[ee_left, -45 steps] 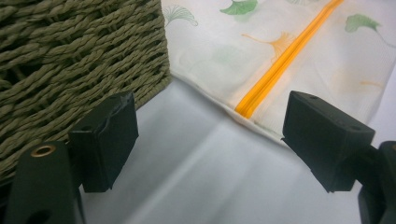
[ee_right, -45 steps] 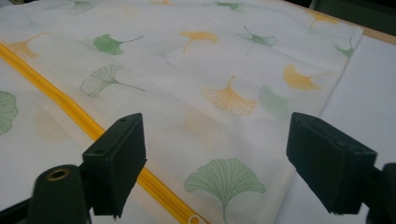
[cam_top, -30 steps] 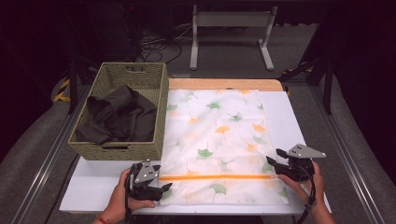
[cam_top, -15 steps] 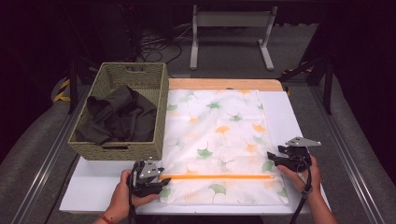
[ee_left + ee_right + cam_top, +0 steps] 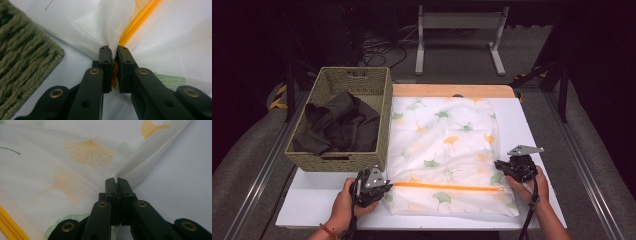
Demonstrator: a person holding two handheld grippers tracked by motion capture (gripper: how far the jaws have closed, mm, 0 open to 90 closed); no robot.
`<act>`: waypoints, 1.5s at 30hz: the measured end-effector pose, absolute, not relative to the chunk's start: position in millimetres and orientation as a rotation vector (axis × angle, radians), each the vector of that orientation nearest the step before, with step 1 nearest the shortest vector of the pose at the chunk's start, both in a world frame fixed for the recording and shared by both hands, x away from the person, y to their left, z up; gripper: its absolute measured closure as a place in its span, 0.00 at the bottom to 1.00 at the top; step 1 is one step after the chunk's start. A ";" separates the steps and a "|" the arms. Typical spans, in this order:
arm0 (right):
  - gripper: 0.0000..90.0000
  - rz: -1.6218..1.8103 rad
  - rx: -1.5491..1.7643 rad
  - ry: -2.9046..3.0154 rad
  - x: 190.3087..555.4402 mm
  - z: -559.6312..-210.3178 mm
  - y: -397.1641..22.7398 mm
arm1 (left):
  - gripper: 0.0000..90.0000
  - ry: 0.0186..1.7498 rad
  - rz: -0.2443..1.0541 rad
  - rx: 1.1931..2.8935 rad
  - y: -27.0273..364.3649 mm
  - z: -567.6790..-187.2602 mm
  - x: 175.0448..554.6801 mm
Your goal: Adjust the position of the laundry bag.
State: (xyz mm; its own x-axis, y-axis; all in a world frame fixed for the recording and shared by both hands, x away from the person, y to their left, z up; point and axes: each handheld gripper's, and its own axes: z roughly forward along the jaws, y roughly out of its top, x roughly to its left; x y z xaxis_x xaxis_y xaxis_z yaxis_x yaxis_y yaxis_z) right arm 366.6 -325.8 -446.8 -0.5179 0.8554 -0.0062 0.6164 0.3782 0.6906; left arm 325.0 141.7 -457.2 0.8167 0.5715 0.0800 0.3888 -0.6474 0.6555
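Both grippers have just clenched on the mesh laundry bag (image 5: 447, 150): left gripper (image 5: 114, 53) at zipper (image 5: 447, 187) end, right gripper (image 5: 116, 182) at its edge. Lift evenly, keep taut w/o tugging.

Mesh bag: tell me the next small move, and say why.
Probably lift both ends a little together. The left gripper is shut on the mesh bag at its orange zipper, the right gripper pinches the bag's edge, and it lies flat beside the basket.
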 end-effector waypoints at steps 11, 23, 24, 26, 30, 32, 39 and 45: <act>0.99 0.891 1.286 2.212 390.6 -448.7 -325.7 | 0.85 0.790 0.501 2.310 127.7 -459.4 342.8; 0.67 1.007 1.317 2.137 383.9 -439.3 -333.0 | 0.39 0.653 0.419 2.260 139.0 -452.9 324.7; 0.66 0.998 1.309 2.142 379.8 -438.8 -333.0 | 0.37 0.654 0.402 2.271 140.4 -454.8 321.7; 0.63 0.983 1.298 2.149 371.1 -438.3 -335.1 | 0.36 0.665 0.373 2.285 143.2 -457.8 316.2; 0.60 0.971 1.331 2.146 350.7 -438.5 -346.2 | 0.41 0.641 0.314 2.296 148.1 -455.7 311.1; 0.60 0.978 1.362 2.151 340.3 -439.1 -350.5 | 0.47 0.664 0.282 2.292 149.7 -455.0 311.9; 0.60 0.988 1.355 2.176 309.8 -444.8 -351.5 | 0.56 0.674 0.266 2.335 148.9 -459.4 315.0; 0.66 0.961 1.349 2.198 314.5 -451.2 -345.5 | 0.78 0.691 0.278 2.358 148.4 -456.5 319.1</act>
State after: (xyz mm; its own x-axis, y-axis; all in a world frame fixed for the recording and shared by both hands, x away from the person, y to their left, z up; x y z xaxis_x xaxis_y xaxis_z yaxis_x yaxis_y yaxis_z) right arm 314.5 -345.5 -451.2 -0.4626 0.8862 0.0262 0.6207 0.3026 0.7233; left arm 319.1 148.4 -456.5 0.8383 0.5448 0.0180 0.4056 -0.6455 0.6472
